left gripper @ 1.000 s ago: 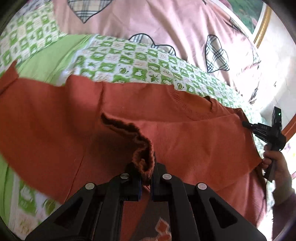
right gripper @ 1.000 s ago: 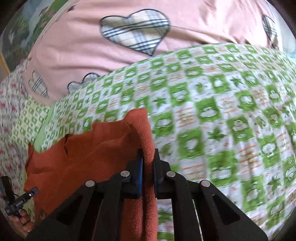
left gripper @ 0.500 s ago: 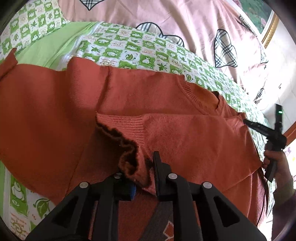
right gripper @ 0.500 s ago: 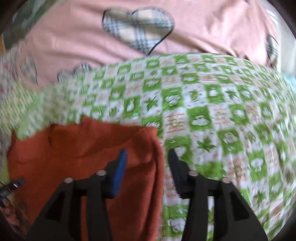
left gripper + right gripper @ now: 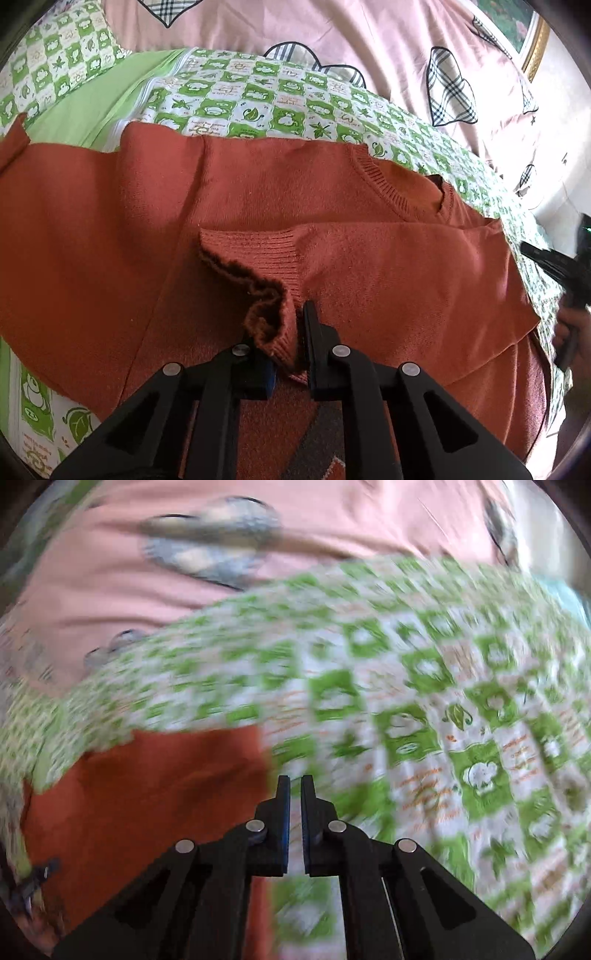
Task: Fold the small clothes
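One orange sweater (image 5: 332,206), cuff between parted left gripper (image 5: 284,332); right gripper (image 5: 292,781) clenched, empty.

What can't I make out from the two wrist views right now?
- Right wrist view: motion blur smears the bedsheet and the sweater edge.
- Left wrist view: the sweater's front pattern is cut off by the gripper body and the bottom edge.
- Left wrist view: whether the left gripper pinches the cuff or the cuff just lies between its fingers.
- Left wrist view: the right gripper is blurred at the frame edge.
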Motion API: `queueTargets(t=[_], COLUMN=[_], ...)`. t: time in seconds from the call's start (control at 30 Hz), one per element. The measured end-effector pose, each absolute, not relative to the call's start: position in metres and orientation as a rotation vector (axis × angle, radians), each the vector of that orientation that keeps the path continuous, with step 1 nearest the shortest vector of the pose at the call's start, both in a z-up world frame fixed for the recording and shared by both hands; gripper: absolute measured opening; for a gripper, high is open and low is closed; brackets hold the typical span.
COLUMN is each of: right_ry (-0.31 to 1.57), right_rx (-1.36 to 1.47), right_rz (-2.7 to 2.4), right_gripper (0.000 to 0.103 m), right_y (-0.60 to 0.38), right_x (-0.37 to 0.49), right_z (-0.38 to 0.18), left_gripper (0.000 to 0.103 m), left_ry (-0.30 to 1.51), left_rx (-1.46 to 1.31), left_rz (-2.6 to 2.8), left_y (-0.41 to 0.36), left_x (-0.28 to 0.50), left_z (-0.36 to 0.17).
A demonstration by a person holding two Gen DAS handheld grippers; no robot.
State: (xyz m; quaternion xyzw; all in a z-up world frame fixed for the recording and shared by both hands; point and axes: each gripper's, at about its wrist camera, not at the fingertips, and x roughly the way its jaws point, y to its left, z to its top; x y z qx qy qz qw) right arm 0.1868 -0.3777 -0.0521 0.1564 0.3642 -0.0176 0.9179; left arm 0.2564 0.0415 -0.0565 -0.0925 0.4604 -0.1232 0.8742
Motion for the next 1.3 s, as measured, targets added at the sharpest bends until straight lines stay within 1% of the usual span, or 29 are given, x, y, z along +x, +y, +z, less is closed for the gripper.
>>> queueTargets(t=[0.1,0.2,0.23,0.3,0.37,0.4,0.47,0.5,0.53,0.57,0.6,0.63,0.73,0.8,0.83,0.87,0.97,1.1,1.13,1.23,1.27,1.3], right_ry=[0.786,0.877,0.899,0.875,0.858,0.845,0.811,0.803,0.801,0.795,0.789,0.786,0.807,0.823,0.831,0.838,0.858,0.874,0.877,0.889,0.895,0.898], right_rx=[0.277,0.273,0.26,0.326,0.368,0.362,0.368,0.379,0.38,0.375,0.372,0.371,0.377,0.385,0.387,0.39,0.389,0.404,0.41,0.425,0.42,0.417], right_rz=[0.111,0.073,0.024,0.003,-0.04,-0.052,-0.025,0.008,0.029,0.045,0.062,0.092,0.162,0.193,0.21,0.226,0.259,0.289,0.293,0.305,0.307,0.309], right_gripper=[0.008,0.008,0.008,0.005,0.005,0.008,0.009,0.014,0.027,0.034,0.045,0.047,0.047,0.047,0.047,0.047,0.047,0.048,0.048,0.048,0.048,0.048], right_y=[-0.328,-0.32,-0.325,-0.339,-0.345,-0.343,-0.335,-0.331,-0.324,-0.316,-0.309,-0.299,-0.272,-0.258,-0.251,-0.245,-0.231,-0.217,-0.215,-0.209,-0.207,-0.206], right_x=[0.169,0.16,0.157,0.147,0.138,0.134,0.127,0.123,0.122,0.119,0.117,0.115,0.115,0.113,0.113,0.113,0.113,0.112,0.112,0.113,0.114,0.115], right_z=[-0.06,-0.086,-0.096,-0.104,-0.097,-0.092,-0.08,-0.076,-0.072,-0.069,-0.068,-0.068,-0.075,-0.078,-0.08,-0.081,-0.083,-0.085,-0.085,-0.087,-0.087,-0.087], left_gripper=[0.011,0.012,0.014,0.015,0.016,0.016,0.017,0.017,0.016,0.016,0.016,0.016,0.019,0.022,0.028,0.04,0.058,0.064,0.069,0.069,0.067,0.063], left_ry=[0.965,0.976,0.977,0.977,0.977,0.976,0.964,0.957,0.949,0.938,0.927,0.918,0.894,0.879,0.871,0.861,0.832,0.878,0.899,0.954,0.961,0.964], left_rx=[-0.195,-0.189,-0.181,-0.166,-0.169,-0.18,-0.196,-0.196,-0.196,-0.2,-0.205,-0.208,-0.204,-0.193,-0.187,-0.175,-0.122,-0.071,-0.072,-0.051,-0.064,-0.085], left_rz=[-0.253,-0.249,-0.246,-0.236,-0.232,-0.228,-0.216,-0.198,-0.18,-0.163,-0.143,-0.121,-0.023,0.057,0.092,0.136,0.258,0.387,0.394,0.454,0.447,0.437], left_y=[0.042,0.045,0.046,0.051,0.057,0.063,0.075,0.082,0.089,0.098,0.109,0.12,0.158,0.187,0.199,0.213,0.25,0.293,0.302,0.318,0.323,0.329], left_x=[0.256,0.253,0.251,0.244,0.236,0.232,0.222,0.217,0.213,0.209,0.206,0.205,0.209,0.219,0.224,0.232,0.26,0.309,0.32,0.349,0.356,0.361], left_z=[-0.056,-0.056,-0.056,-0.054,-0.052,-0.051,-0.046,-0.043,-0.04,-0.036,-0.033,-0.029,-0.02,-0.014,-0.011,-0.008,-0.003,-0.016,-0.021,-0.037,-0.04,-0.043])
